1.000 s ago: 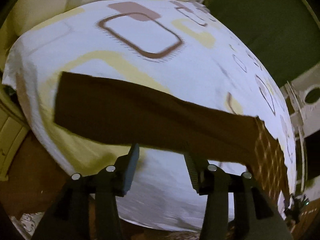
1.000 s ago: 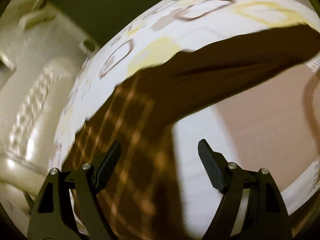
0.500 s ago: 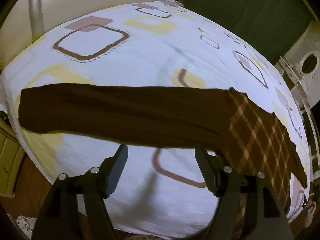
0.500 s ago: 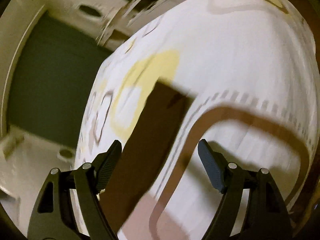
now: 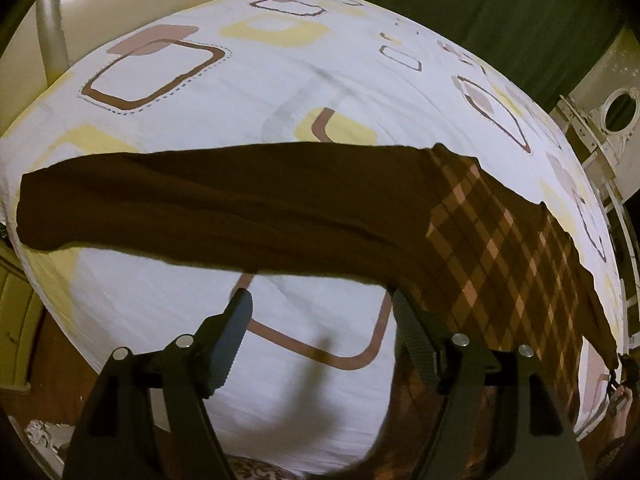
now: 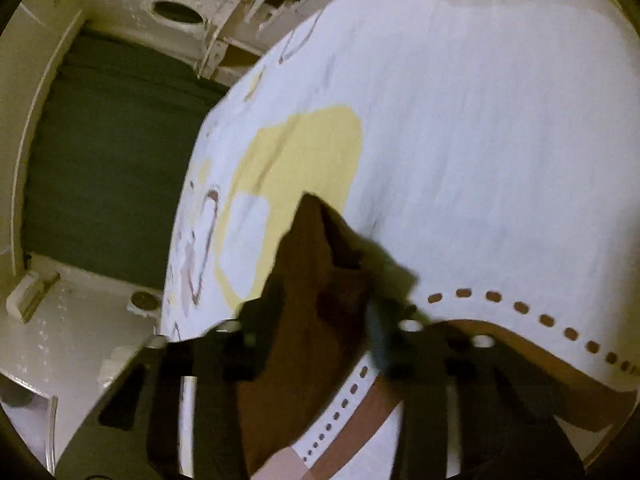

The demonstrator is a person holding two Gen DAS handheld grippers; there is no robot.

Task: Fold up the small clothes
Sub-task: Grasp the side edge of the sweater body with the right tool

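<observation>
Left tool (image 5: 320, 320): fingers wide apart, nothing between them, poised over the white patterned bed sheet (image 5: 248, 80) w/ a dark shadow below the gap. Just past the fingertips lies the brown garment (image 5: 248, 216), a long plain-brown piece stretched flat across the bed from the left edge toward the right, where it turns into a plaid section (image 5: 512, 248) running down to the bed's right edge; that plaid part passes right by the left tool's right-hand finger. At the far right rim of the left view, a small bit of the other tool shows at the garment's end.

Right tool (image 6: 320, 340): blurred, but its fingers are pinched close together on a bunched fold of the garment (image 6: 316, 280), which sticks up in a peak beyond the tips and hangs down between the arms. Beyond it, the sheet (image 6: 480, 120) w/ a yellow patch, then a dark green curtain (image 6: 104, 152) and white furniture (image 6: 176, 12) farther off.
</observation>
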